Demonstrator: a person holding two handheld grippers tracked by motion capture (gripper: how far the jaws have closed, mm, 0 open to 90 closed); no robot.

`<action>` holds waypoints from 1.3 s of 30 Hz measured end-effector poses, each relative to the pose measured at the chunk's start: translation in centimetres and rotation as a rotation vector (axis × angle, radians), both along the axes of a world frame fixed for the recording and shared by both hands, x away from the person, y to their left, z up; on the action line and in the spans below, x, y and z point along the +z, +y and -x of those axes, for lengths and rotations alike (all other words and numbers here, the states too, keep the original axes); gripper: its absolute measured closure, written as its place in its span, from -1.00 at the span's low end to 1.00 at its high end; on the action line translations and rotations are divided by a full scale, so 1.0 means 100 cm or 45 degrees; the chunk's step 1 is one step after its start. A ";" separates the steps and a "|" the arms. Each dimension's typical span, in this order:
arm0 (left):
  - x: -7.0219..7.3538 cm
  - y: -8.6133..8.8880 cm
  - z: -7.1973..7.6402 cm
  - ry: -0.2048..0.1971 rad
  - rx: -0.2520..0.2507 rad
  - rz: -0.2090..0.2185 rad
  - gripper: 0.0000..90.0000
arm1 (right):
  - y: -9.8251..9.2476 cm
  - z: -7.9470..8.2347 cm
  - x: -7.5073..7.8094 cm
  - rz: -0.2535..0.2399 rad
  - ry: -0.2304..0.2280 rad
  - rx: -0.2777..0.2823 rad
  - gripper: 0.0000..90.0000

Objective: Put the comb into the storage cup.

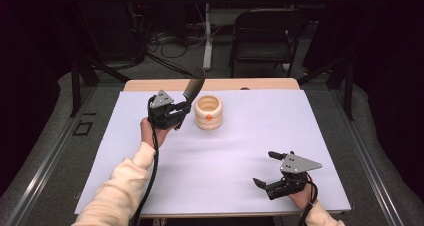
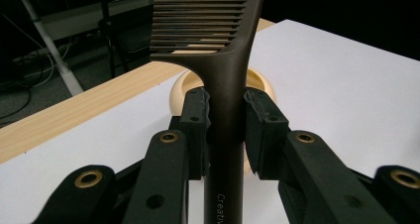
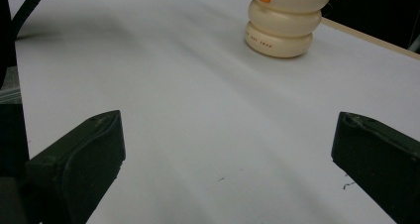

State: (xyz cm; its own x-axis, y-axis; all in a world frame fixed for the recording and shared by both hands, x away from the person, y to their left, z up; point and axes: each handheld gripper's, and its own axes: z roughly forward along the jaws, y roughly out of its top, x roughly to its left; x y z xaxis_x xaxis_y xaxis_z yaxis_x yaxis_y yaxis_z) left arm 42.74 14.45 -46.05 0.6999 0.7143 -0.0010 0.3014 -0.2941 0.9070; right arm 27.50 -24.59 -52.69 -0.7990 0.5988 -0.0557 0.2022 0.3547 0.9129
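A dark brown comb point(image 1: 194, 87) is clamped by its handle in my left gripper point(image 1: 181, 117), which is shut on it just left of a cream ribbed cup point(image 1: 208, 112) with an orange mark. In the left gripper view the comb point(image 2: 218, 60) rises between the pads, teeth at the top, with the cup point(image 2: 257, 80) right behind it. My right gripper point(image 1: 265, 168) rests open near the front right of the white mat, nothing between its fingers. In the right gripper view the cup point(image 3: 287, 23) stands far off.
A white mat point(image 1: 250, 136) covers the wooden table point(image 1: 150, 84). A dark folding chair point(image 1: 265, 33) and a table leg with cables stand on the floor beyond the far edge.
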 end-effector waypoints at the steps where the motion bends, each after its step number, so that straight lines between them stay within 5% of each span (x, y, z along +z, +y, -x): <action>1: 0.000 -0.001 -0.001 -0.002 -0.002 0.001 0.61 | 0.000 0.000 0.000 0.002 -0.001 0.000 -1.00; 39: 0.019 -0.016 -0.016 -0.042 -0.013 0.039 0.62 | 0.000 0.000 0.000 -0.002 0.001 0.003 -1.00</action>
State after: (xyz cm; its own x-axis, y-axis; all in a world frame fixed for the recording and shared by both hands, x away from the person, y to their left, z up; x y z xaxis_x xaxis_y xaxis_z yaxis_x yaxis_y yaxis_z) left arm 44.35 12.82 -44.12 0.7069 0.7073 0.0001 0.2686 -0.2686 0.9251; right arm 27.53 -24.60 -52.72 -0.8002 0.5973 -0.0540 0.2022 0.3535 0.9133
